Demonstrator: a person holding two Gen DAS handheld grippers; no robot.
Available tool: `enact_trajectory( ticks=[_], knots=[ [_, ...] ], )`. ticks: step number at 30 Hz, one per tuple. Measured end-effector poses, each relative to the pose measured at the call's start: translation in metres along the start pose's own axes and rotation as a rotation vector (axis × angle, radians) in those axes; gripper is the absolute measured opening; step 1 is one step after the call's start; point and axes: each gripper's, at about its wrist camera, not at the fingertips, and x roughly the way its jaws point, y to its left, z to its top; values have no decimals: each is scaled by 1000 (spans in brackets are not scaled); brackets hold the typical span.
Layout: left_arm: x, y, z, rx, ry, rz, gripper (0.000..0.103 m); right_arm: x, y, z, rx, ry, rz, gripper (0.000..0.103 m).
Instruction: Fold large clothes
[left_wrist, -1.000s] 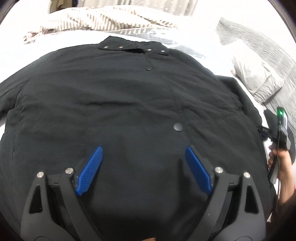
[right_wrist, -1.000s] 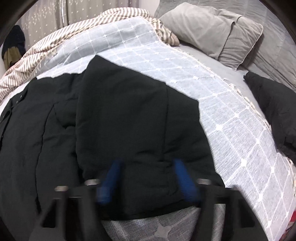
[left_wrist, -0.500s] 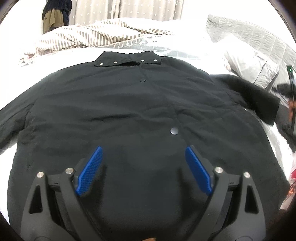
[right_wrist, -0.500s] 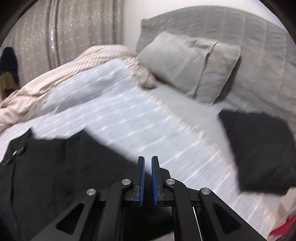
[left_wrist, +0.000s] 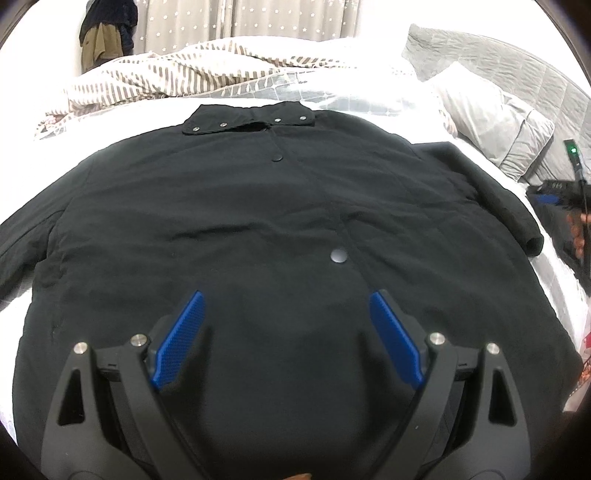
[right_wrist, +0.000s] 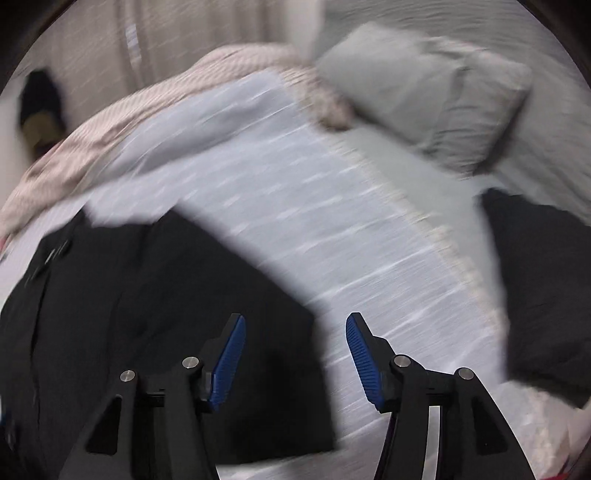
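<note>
Hovering wide apart, empty, left gripper (left_wrist: 286, 332) over flat black padded snap-button jacket (left_wrist: 258, 229); right gripper (right_wrist: 295, 354) jaws opening, empty, above jacket's right sleeve (right_wrist: 192, 295).

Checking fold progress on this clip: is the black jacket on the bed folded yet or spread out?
Spread out. The black jacket lies flat, front up, collar at the far end and both sleeves out to the sides; no fold shows.
</note>
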Motion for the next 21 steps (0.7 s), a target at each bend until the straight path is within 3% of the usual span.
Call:
enact_trajectory(
  ticks=[3,5,9,16,21],
  knots=[
    [-2,-5,0,19,-10,-11,91,22,39,-18,-47,77,92,61],
    [-4,-8,0,37,-15,-20,91,39,56,-25,-80,111,65,69],
    [-10,-15,0,83,-36,-16,91,65,62,-31,-70,154,19,71],
    [-9,-22,-2,123,-29,1,91,64,72,-37,-83,155,-31,73],
    [-13,-29,-4,168,-53,25,91,32,89,-47,-141,54,-56,73]
  ],
)
